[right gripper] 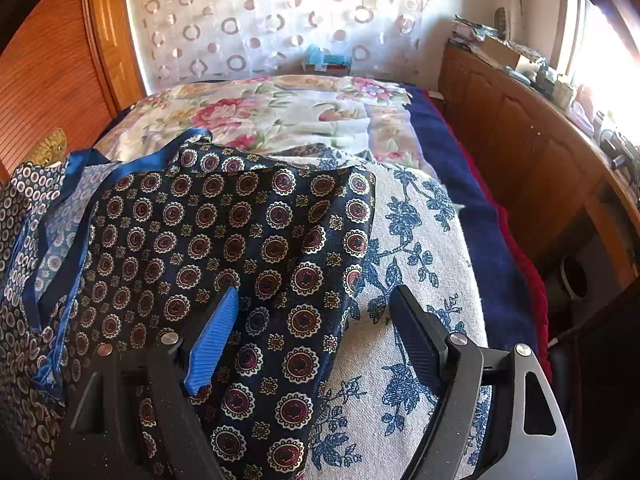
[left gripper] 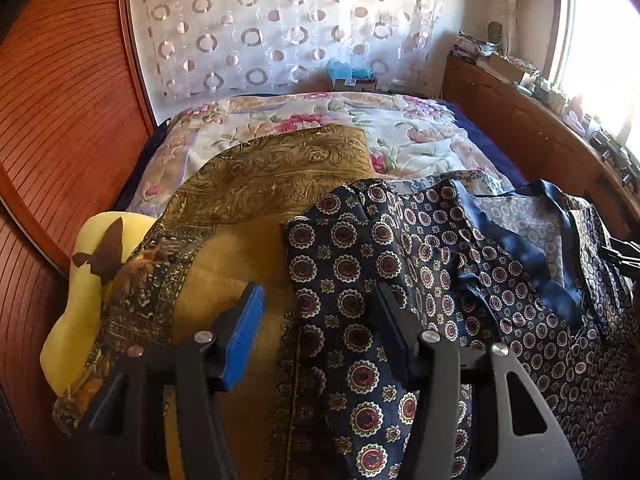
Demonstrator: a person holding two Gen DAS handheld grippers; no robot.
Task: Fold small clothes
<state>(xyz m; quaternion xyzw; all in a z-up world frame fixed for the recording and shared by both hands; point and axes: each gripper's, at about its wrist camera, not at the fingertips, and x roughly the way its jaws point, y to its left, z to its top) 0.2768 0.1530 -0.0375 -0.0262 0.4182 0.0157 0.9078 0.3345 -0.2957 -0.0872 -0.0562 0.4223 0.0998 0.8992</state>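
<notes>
Lying on the bed's floral bedspread (left gripper: 400, 128), the navy medallion-print silk garment (left gripper: 360, 280) spreads beneath both grippers. Left gripper (left gripper: 316, 320): jaws partly open, holding nothing. Right gripper (right gripper: 316, 320): jaws wide, straddling its edge, gripping nothing.

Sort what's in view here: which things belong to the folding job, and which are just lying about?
Job:
- navy top
- left gripper, open over its edge
- right gripper, open over its other edge

Lying about:
- gold scarf
- yellow cushion
- blue-flowered cloth
- floral bedspread
- sideboard clutter
</notes>
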